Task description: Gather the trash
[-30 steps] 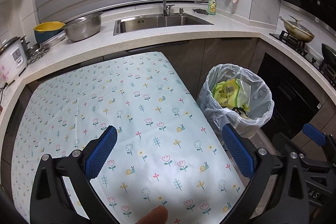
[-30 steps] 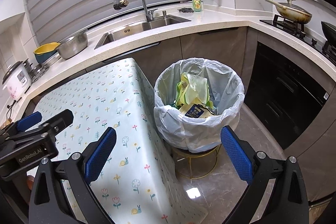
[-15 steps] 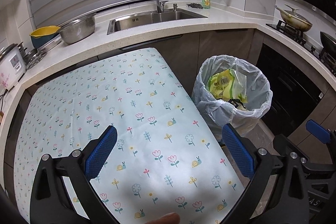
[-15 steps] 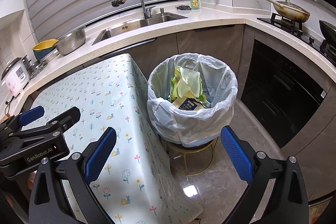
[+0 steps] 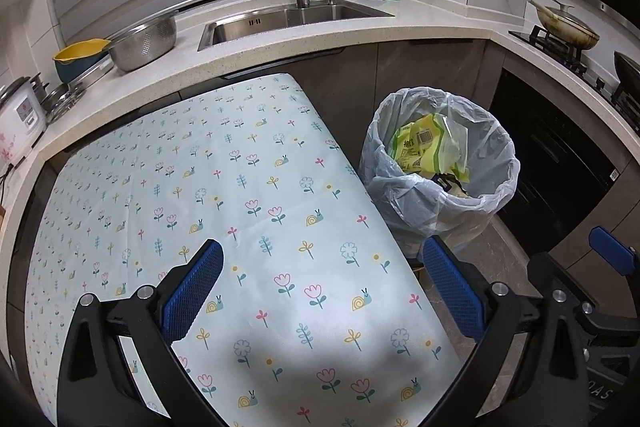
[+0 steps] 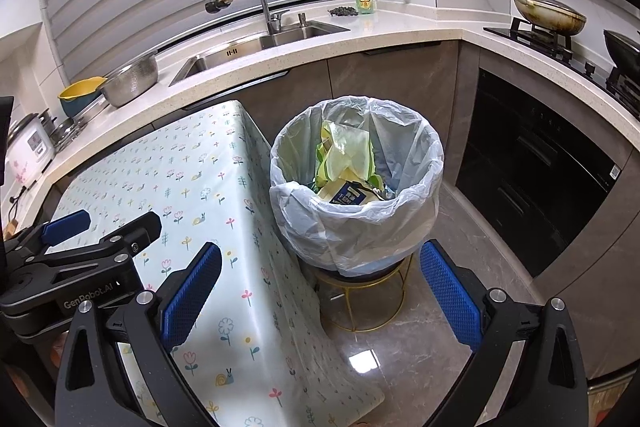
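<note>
Both grippers are spread wide and hold nothing — the left gripper [image 5: 322,291] hangs over the flowered tablecloth [image 5: 240,187], the right gripper [image 6: 320,291] just beside the cloth's hanging edge, facing the bin. No loose trash shows on the cloth. The wrappers [image 6: 348,163] already lie inside the trash bin [image 6: 356,211], which stands on a gold wire stand [image 6: 368,307] right beside the cloth-covered counter. The wrappers look light, crinkly and slippery — best pinched at a flat edge. The thin bin liner [image 5: 412,187] is soft and likely tears easily; gather its rim.
</note>
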Available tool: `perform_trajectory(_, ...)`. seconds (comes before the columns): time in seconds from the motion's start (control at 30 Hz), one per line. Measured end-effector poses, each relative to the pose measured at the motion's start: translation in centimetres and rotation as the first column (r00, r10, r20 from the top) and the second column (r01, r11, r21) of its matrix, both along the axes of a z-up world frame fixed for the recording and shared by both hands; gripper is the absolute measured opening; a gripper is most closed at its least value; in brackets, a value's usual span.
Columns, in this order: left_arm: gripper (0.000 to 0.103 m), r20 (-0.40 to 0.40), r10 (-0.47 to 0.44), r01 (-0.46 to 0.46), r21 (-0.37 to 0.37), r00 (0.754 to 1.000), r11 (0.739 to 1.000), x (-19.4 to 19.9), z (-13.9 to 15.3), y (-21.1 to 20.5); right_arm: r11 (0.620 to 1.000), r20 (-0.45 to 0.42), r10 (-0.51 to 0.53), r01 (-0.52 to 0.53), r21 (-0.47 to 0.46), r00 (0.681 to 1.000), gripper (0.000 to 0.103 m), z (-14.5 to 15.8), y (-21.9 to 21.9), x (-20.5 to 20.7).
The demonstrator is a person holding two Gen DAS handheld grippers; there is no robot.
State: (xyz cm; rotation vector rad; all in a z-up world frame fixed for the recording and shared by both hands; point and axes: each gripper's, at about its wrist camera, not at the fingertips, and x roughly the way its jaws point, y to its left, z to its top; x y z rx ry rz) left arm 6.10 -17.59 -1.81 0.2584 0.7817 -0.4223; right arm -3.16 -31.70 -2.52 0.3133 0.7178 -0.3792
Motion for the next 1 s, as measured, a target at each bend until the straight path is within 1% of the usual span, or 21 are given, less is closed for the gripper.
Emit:
perform_trajectory(0.7,0.096,0.018,0.003,-0.004,0.023,1.0,1.0,-0.2,-0.4,-0.6,1.0,-0.003,-0.017,0.017,0.013,1.0,0.096,-0.5,-0.9,-0.2)
perform_trajectory(1.0,0.096,0.041,0.011,-0.012,0.026,0.999,1.0,-0.3,-0.2,-0.6,1.0,-0.005,-0.019,0.019,0.014,1.0,0.096,-0.6,-1.1,-0.1)
